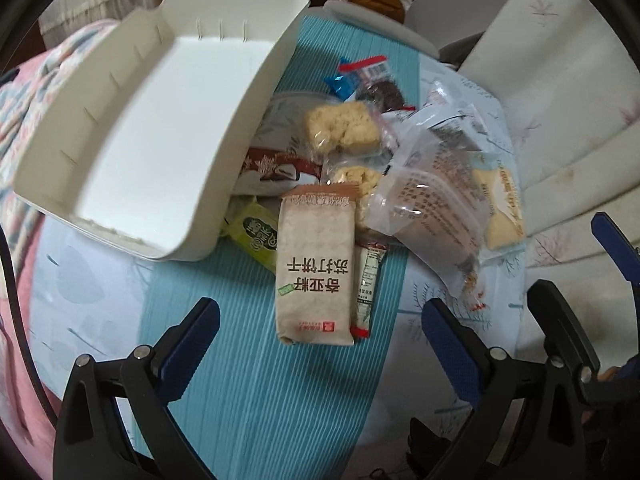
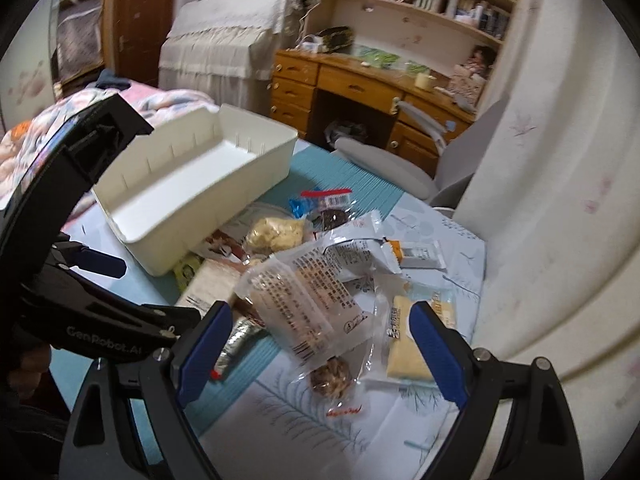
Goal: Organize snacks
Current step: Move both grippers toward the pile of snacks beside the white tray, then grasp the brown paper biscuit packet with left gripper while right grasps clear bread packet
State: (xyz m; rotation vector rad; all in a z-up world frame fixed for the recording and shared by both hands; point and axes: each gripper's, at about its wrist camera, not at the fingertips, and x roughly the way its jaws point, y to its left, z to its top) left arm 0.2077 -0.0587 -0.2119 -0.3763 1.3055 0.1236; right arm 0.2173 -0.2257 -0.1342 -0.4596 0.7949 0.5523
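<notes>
A pile of wrapped snacks lies on a teal mat [image 1: 260, 380]. An empty white bin [image 1: 224, 120] [image 2: 224, 216] stands at its left. My left gripper [image 1: 318, 312] is open above the near end of a beige cracker packet [image 1: 316, 272], with a thin stick packet [image 1: 368, 292] beside it. My right gripper [image 2: 320, 312] is open over a clear printed packet [image 2: 304, 300] and a yellow wafer pack [image 2: 404, 344], touching nothing. Each gripper also shows in the other's view, the right gripper [image 1: 576, 256] at the right edge and the left gripper [image 2: 132, 200] at the left.
A green packet [image 1: 256, 232] and a brown packet [image 1: 276, 168] lie against the bin wall. Two rice-cake packs [image 1: 344, 128] sit behind the crackers. A grey chair [image 2: 400, 168] and a wooden desk [image 2: 360, 84] stand beyond the table, and a quilted bed [image 1: 24, 120] lies left.
</notes>
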